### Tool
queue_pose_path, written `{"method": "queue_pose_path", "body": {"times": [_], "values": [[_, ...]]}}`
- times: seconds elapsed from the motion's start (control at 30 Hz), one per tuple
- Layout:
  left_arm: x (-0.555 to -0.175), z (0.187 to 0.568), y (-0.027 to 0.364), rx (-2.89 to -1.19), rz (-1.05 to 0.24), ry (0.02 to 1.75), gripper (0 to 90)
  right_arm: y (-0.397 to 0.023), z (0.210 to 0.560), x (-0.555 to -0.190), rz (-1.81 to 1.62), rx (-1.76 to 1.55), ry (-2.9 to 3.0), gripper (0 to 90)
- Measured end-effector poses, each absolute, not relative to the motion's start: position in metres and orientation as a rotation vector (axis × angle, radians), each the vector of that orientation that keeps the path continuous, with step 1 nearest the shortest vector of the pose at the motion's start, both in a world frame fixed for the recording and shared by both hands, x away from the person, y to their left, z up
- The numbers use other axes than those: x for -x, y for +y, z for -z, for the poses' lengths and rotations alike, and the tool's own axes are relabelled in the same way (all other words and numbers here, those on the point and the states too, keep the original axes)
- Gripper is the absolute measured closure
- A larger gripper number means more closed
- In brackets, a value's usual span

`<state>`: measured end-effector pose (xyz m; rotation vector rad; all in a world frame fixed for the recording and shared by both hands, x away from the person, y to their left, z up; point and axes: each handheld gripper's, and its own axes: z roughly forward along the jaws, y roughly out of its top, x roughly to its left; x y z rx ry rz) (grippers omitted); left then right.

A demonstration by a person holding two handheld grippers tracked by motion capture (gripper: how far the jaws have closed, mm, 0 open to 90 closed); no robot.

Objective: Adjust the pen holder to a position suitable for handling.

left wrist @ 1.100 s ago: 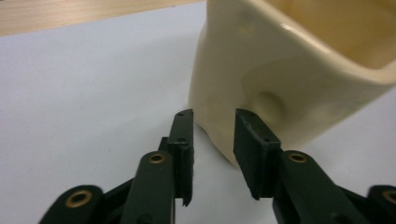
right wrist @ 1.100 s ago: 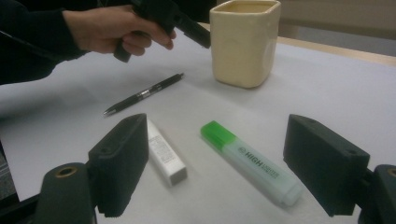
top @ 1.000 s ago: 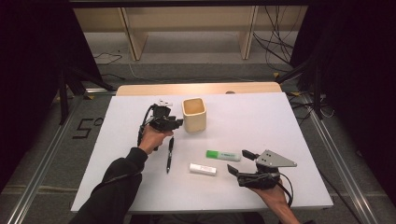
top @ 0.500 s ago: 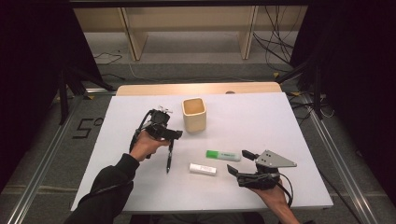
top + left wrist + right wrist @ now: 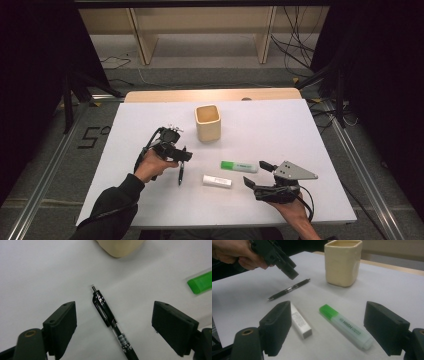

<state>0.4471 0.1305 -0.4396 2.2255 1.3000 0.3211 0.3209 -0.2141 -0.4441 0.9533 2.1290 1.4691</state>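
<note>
Left gripper [image 5: 181, 159] above the black pen [image 5: 180, 173] near the desk's [image 5: 300, 130] left edge, jaws just opened wide, nothing gripped; right gripper [image 5: 257, 175] jaws apart, empty.

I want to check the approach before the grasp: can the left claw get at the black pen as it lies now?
Probably yes. The left claw hangs above the black pen, jaws wide open on either side of it. The pen lies free on the white table, apart from the cup and highlighter.

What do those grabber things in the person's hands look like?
Both are black with two chunky, blocky jaws. The right gripper wears a grey three-cornered plate on top and trails a black cable. The left gripper has looping black cables too. The person's left arm has a dark sleeve.
</note>
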Motion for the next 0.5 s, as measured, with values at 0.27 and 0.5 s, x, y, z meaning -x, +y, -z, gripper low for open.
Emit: {"method": "queue_pose_path", "body": {"times": [0.27,0.5], "values": [[-0.439,0.443,0.133,-2.247,-0.302,1.302,17.9,-0.215,0.445,-0.321,-1.466,-0.952,2.132,23.3],[-0.433,0.443,0.133,-2.253,-0.284,1.303,17.7,-0.219,0.446,-0.322,-1.472,-0.956,2.126,23.2]]}}
